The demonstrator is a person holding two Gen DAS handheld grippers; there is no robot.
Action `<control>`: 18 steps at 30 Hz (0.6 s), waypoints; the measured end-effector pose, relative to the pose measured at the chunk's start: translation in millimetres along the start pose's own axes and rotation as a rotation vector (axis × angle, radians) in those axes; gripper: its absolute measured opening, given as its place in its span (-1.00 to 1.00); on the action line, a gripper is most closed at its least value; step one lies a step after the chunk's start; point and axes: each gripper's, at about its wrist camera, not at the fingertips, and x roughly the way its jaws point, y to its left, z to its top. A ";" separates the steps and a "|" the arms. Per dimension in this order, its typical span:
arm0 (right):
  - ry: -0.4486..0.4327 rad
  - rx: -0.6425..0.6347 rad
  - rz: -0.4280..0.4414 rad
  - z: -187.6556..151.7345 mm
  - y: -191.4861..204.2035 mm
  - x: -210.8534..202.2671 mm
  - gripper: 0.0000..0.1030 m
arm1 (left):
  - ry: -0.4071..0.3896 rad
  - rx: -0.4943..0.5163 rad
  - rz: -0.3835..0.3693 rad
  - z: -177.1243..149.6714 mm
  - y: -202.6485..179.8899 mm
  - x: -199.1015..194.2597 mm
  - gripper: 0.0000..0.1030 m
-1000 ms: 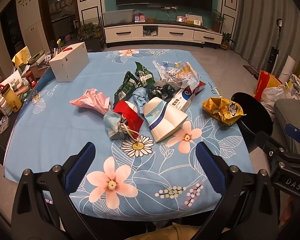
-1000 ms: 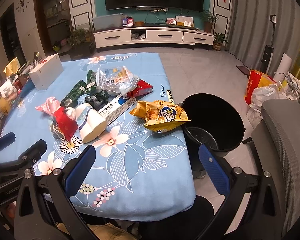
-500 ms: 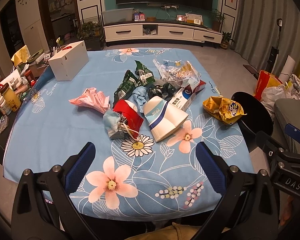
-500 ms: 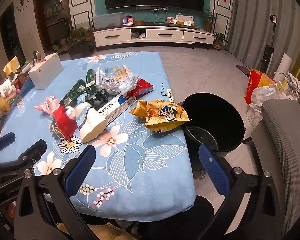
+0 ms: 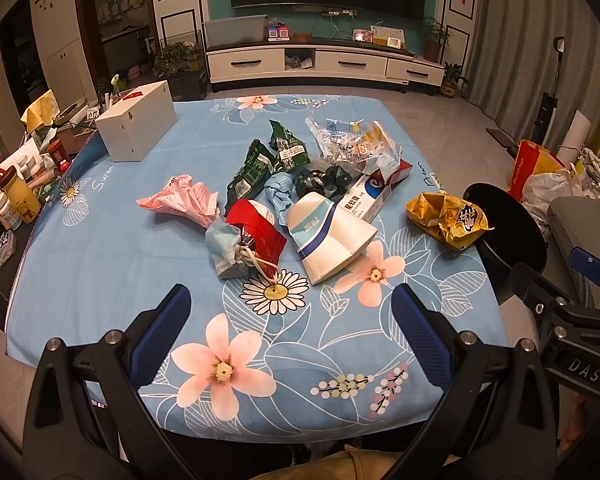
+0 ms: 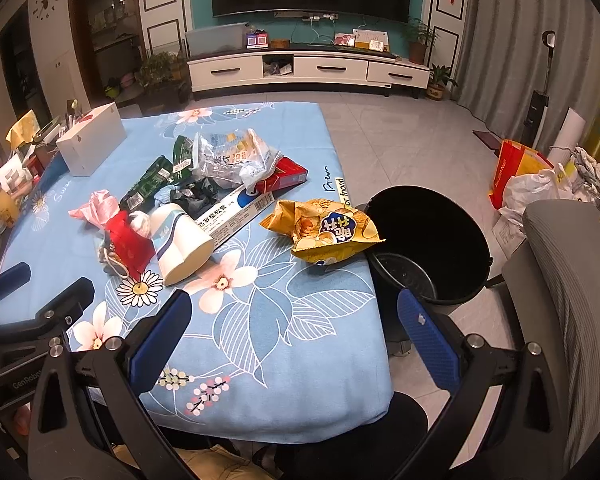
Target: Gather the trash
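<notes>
**Both tools spread wide, holding nothing**

The left tool (image 5: 291,312) hovers level with its blue-padded fingers (image 5: 162,332) far apart. The right tool (image 6: 293,320) sits just beside it, likewise gaping, its fingers (image 6: 426,336) apart and gripping nothing.

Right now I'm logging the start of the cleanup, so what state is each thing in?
Left claw: open, empty, hovering over the table's near edge.
Right claw: open, empty.
Black bin: open, beside the table, looks nearly empty.
Yellow chip bag: crumpled, at the table edge by the bin.
Paper cup: lying on its side.
White box: closed, upright.
</notes>
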 end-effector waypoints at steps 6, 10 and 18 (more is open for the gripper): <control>0.003 -0.001 -0.001 -0.1 0.7 0.8 0.95 | 0.004 0.001 0.000 0.2 -0.6 2.4 0.94; 0.009 -0.003 -0.001 -0.8 1.3 2.8 0.95 | 0.009 0.001 -0.001 -0.6 -1.1 4.4 0.94; 0.010 -0.003 -0.001 -1.0 1.3 3.4 0.95 | 0.013 0.001 -0.003 -0.8 -1.2 6.6 0.94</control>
